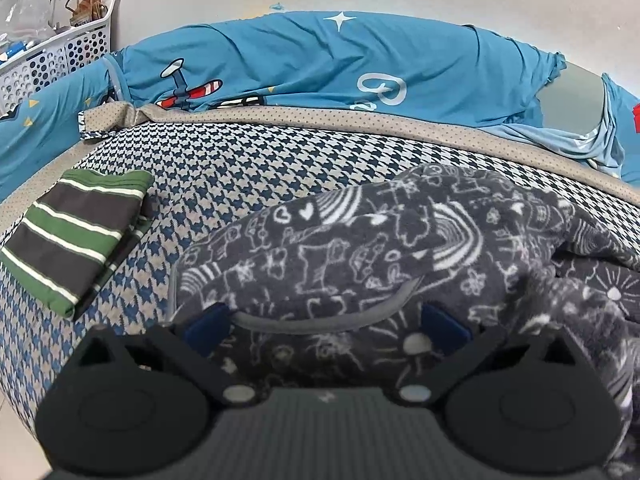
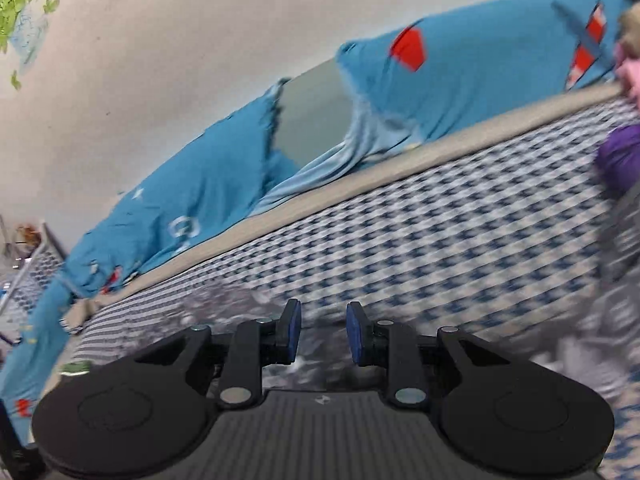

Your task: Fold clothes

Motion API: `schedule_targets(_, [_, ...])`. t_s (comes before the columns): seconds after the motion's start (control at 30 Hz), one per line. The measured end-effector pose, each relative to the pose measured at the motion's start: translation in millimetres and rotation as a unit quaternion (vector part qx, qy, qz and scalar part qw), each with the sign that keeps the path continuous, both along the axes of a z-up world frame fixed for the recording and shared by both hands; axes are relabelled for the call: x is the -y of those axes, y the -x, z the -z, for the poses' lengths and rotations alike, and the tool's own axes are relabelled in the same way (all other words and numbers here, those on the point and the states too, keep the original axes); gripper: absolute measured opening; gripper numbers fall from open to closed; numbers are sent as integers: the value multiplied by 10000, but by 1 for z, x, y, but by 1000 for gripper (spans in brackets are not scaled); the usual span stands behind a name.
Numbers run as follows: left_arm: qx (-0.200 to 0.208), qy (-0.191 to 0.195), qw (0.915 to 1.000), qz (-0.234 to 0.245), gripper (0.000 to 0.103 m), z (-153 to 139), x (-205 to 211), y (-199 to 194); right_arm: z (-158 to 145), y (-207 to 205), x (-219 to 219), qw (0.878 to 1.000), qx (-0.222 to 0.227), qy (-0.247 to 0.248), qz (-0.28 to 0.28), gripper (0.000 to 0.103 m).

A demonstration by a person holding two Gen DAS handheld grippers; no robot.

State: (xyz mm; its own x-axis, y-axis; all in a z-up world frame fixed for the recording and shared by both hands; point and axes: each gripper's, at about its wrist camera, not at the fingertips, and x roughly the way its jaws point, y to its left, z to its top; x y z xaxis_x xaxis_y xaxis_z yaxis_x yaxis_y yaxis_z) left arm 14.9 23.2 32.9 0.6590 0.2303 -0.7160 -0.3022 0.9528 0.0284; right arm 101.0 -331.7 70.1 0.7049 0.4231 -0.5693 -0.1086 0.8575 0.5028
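Spread wide, the left gripper (image 1: 324, 324) straddles the near hem of the dark fleece garment (image 1: 400, 248), blue-padded fingers (image 1: 208, 326) on either side without pinching it. Soft and rumpled, the fleece carries white doodles of hearts, rainbows and flowers, heaped on the houndstooth bed (image 1: 248, 168). Left of the fleece lies a folded green-and-grey striped shirt (image 1: 76, 228). Beyond the fleece, a blue cartoon-print sheet (image 1: 320, 60) covers the wall side. The right gripper (image 2: 323, 332) is narrowly parted with nothing between its fingers, above the blurred fleece.
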Motion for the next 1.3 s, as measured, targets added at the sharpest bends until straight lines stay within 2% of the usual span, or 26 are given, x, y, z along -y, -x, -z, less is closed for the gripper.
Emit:
schedule_targets(0.27, [-16,-7,10000,59,103,0,0,1,14,-17,-28,9987,-331,-342,-163,33])
schedule_targets(0.53, [-3,-65,9999,120,103,0,2,2,34,-38,-31,9892,-845,-1179,227,38])
schedule_targets(0.73, [-40,-20,9999,119,103,1,-1,2,49,-55,-39,9791,-1213,-1525,574,38])
schedule_targets(0.87, [-47,-15,9999,129,103,1,-4,4,58,-65,-46,9766,-1219,-1611,739,38])
schedule_targets(0.9, [-53,-7,9999,124,103,1,-5,4,59,-66,-47,9769,-1202,-1591,768,36])
schedule_targets(0.93, [-58,1,9999,119,103,1,-7,4,60,-68,-48,9773,-1192,-1564,783,25])
schedule_targets(1.03, [-60,5,9999,87,103,1,-10,6,60,-68,-51,9802,-1070,-1463,796,12])
schedule_targets(1.13, [-25,-2,10000,18,103,-1,-15,7,48,-66,-57,9862,-670,-1346,693,9])
schedule_targets(1.3, [168,-44,9996,-200,103,-13,-28,11,11,-51,-76,9909,415,-1282,37,9])
